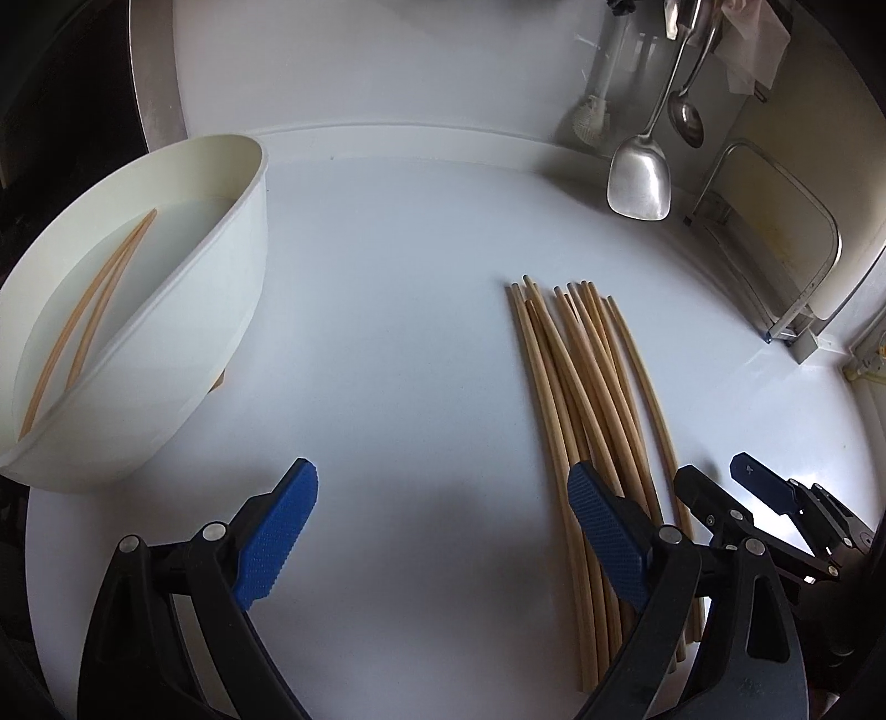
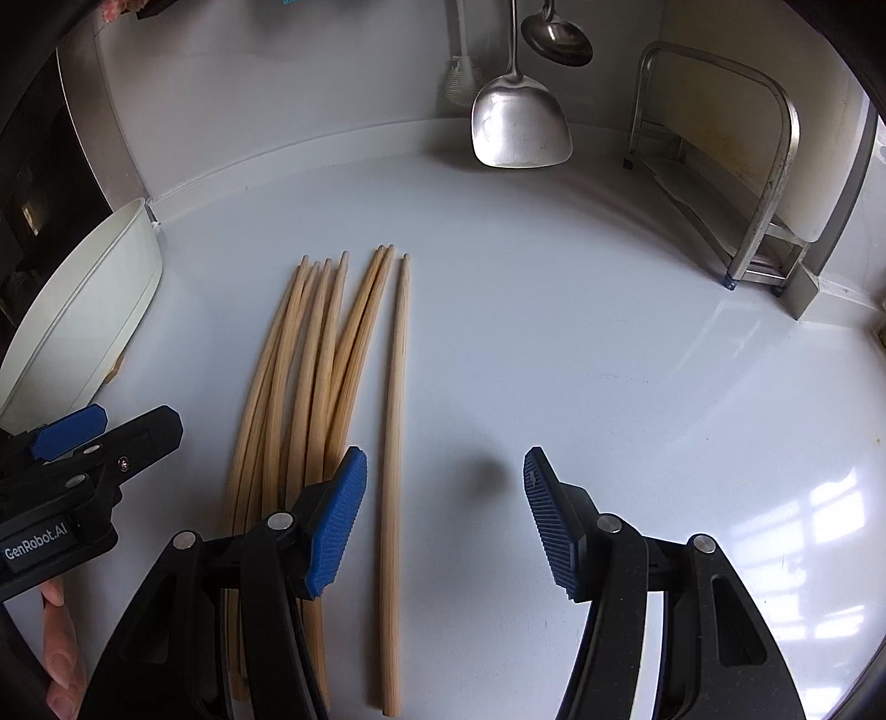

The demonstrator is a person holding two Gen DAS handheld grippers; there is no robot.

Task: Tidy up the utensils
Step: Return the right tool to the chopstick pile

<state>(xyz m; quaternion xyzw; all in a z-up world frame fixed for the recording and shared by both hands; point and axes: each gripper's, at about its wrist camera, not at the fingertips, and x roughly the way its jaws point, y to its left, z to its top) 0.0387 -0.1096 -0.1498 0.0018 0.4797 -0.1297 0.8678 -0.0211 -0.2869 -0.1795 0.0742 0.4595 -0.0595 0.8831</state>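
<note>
chopsticks (image 2: 310, 387): pale tan wood, fine lengthwise grain seen
bowl (image 1: 210, 310): plain white, no pattern
counter (image 2: 609, 360): glossy white, window light mirrored beside the right finger
left gripper (image 1: 443, 531): black arms, blue ribbed pads
right gripper (image 2: 446, 520): black arms, blue ribbed pads
spatula (image 2: 518, 124): dull silver

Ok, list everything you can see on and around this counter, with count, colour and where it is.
bundle of chopsticks: about ten, tan, lying mid-counter
single chopstick: one, tan, apart beside the bundle
bowl: one, white, counter's left, holding two more chopsticks
spatula: one, steel, hanging at the back wall
ladle: one, steel, hanging beside it
brush: one, white, hanging
rack: one, metal, back right
counter: white
left gripper: blue pads, open
right gripper: blue pads, open
</note>
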